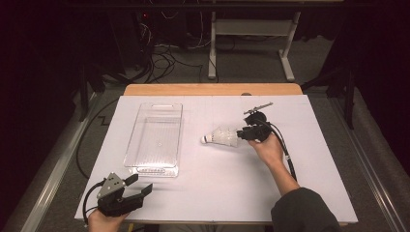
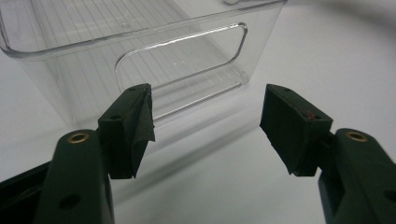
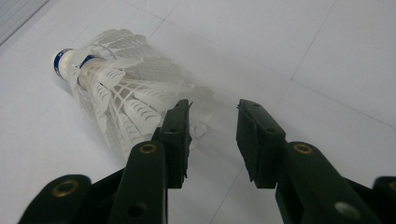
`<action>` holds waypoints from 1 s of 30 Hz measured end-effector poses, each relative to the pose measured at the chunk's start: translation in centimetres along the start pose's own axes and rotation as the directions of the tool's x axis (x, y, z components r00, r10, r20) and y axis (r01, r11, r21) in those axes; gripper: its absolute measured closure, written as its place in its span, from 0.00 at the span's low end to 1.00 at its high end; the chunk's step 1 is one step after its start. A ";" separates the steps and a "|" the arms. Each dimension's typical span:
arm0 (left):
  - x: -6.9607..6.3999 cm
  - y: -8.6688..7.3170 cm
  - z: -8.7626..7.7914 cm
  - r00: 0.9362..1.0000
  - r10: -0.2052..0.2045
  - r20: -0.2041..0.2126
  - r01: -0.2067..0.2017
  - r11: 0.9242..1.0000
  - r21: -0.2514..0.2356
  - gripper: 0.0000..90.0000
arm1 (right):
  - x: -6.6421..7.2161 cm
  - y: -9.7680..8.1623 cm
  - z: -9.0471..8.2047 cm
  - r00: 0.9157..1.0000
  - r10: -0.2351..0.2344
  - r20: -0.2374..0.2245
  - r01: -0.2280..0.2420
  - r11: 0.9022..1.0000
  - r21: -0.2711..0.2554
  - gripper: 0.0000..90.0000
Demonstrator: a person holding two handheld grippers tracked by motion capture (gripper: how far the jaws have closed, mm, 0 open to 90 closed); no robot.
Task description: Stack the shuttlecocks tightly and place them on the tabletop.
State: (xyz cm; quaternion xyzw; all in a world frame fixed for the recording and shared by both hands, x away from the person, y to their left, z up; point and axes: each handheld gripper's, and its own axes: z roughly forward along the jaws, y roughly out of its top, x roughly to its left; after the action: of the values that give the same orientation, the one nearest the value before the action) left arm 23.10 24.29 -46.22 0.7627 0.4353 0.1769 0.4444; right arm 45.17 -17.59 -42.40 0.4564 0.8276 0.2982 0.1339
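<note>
A white feathered shuttlecock point(image 1: 222, 137) lies on its side on the white table, cork tip pointing left. My right gripper point(image 1: 242, 134) sits just right of its feather skirt, held by a hand. In the right gripper view the shuttlecock point(image 3: 116, 102) lies ahead and to the left. The right gripper point(image 3: 212, 109) is open, its left jaw at the skirt's edge and bare table in the gap. My left gripper point(image 1: 140, 184) rests open at the near left edge. In its own view the left gripper point(image 2: 208, 91) faces the clear bin point(image 2: 93, 70) with nothing between its jaws.
The clear plastic bin point(image 1: 154, 169) stands empty left of centre, long side running away from me, with a handle cutout in its near end. A black cable point(image 1: 288, 157) trails from the right gripper. A white desk frame point(image 1: 251, 29) and cables are on the floor beyond.
</note>
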 end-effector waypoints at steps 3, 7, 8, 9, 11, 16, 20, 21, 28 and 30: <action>0.0 0.0 0.0 1.000 0.001 0.000 -0.001 1.000 0.001 0.39 | -0.1 -0.2 -0.2 1.000 0.008 -0.001 -0.008 1.000 -0.003 0.72; 0.0 0.0 0.0 1.000 -0.002 0.001 0.002 1.000 -0.001 0.39 | -0.2 -0.3 -0.4 1.000 0.010 0.000 -0.010 1.000 -0.009 0.70; 0.0 0.0 0.0 1.000 -0.003 0.001 0.003 1.000 -0.002 0.39 | -0.2 -0.3 -0.5 1.000 0.010 0.000 -0.010 1.000 -0.013 0.70; 0.0 0.0 0.0 1.000 -0.004 0.000 0.004 1.000 -0.003 0.39 | -0.2 -0.3 -0.5 1.000 0.008 0.002 -0.008 1.000 -0.017 0.70; 0.1 0.0 0.0 1.000 -0.004 0.000 0.004 1.000 -0.002 0.39 | -0.2 -0.4 -0.6 1.000 0.007 -0.002 -0.007 1.000 -0.019 0.70; 0.1 0.0 0.1 1.000 -0.007 0.000 0.007 1.000 -0.003 0.39 | -0.2 -0.5 -0.7 1.000 0.008 -0.005 -0.008 1.000 -0.024 0.69; 0.2 0.0 0.1 1.000 -0.013 0.003 0.013 1.000 -0.005 0.39 | -0.2 -0.7 -1.0 1.000 0.008 -0.007 -0.008 1.000 -0.029 0.69; 0.3 0.0 0.1 1.000 -0.014 0.003 0.014 1.000 -0.004 0.39 | -0.2 -0.7 -1.0 1.000 0.009 -0.008 -0.009 1.000 -0.030 0.68; 0.2 0.0 0.0 1.000 -0.013 0.002 0.013 1.000 -0.008 0.39 | -0.4 -1.3 -1.7 1.000 0.021 -0.013 -0.022 0.998 -0.055 0.67; 0.2 0.0 0.0 1.000 -0.013 0.003 0.013 1.000 -0.007 0.39 | -0.5 -1.6 -2.0 1.000 0.026 -0.015 -0.027 0.998 -0.058 0.66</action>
State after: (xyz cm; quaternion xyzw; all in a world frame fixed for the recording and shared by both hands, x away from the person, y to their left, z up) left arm 23.23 24.48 -46.26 0.7585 0.4391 0.1743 0.4488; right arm 43.36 -19.39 -41.84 0.4613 0.8133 0.3269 0.1373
